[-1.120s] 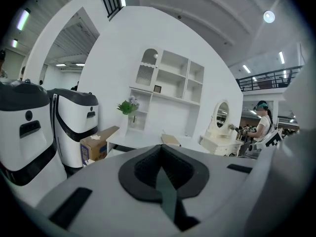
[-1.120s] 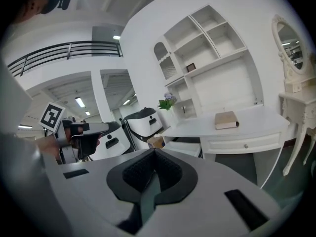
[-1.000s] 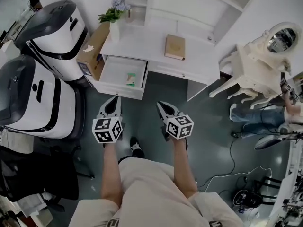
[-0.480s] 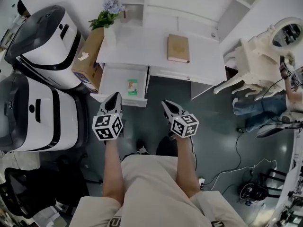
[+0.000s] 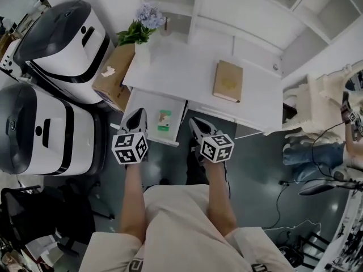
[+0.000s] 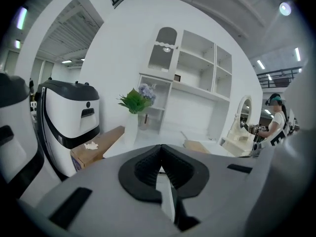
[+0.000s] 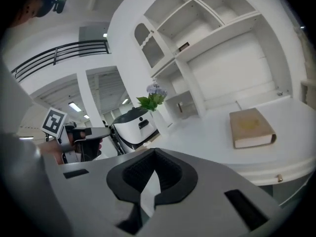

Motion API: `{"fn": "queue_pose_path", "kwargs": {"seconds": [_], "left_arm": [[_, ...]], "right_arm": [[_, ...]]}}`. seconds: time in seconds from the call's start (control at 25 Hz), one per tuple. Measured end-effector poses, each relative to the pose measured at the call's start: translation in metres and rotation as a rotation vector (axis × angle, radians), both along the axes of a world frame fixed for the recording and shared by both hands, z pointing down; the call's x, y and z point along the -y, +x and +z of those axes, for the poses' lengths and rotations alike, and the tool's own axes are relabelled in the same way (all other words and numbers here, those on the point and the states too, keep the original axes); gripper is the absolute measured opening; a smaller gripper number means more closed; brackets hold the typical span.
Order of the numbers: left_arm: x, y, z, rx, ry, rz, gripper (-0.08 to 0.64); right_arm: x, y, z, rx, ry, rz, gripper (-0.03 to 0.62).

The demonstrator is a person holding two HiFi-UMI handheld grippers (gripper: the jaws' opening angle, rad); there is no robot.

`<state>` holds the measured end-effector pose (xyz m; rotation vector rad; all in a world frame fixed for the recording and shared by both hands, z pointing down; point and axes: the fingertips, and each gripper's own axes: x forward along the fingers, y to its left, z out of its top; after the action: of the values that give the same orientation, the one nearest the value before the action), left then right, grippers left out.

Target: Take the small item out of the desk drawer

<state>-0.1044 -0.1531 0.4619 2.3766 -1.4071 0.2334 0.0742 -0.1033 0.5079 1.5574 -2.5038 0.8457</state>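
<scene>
Two grippers, jaws together, nothing held: left gripper point(image 5: 135, 114), right gripper point(image 5: 193, 123). One open drawer point(image 5: 146, 102) holding one small green item point(image 5: 164, 120). One book point(image 5: 228, 81) on desk point(image 5: 181, 67).

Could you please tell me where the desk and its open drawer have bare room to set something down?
The desk is bare between the vase and the book, and right of the book. The drawer is free left of the small item. Left of the desk is crowded: cardboard box, two white machines.

In drawer point(image 5: 145, 103): small item point(image 5: 164, 120). On desk point(image 5: 181, 67): book point(image 5: 228, 81) right, plant point(image 5: 140, 29) left.
</scene>
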Motion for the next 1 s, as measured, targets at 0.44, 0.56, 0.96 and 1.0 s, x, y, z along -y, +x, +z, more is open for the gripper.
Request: {"fn": "queue_pose_path", "kwargs": {"seconds": [0.44,0.56,0.96,1.0], "left_arm": [[0.053,0.014,0.019,0.089,-0.053,-0.118,0.015],[0.055,0.016,0.031,0.100,-0.076,-0.146,0.015],[0.056,0.026,0.074,0.112,-0.170,-0.226,0.015],[0.057,0.028,0.079,0.112,-0.179,-0.232,0.015]], "right_arm": [[0.099,-0.029,0.010,0.046,-0.051,-0.254,0.020],[0.108,-0.037,0.021,0.022,-0.065,-0.314,0.020],[0.128,-0.041,0.052,-0.014,-0.100,-0.354,0.020],[0.129,-0.041,0.056,-0.020,-0.114,-0.360,0.020]]}}
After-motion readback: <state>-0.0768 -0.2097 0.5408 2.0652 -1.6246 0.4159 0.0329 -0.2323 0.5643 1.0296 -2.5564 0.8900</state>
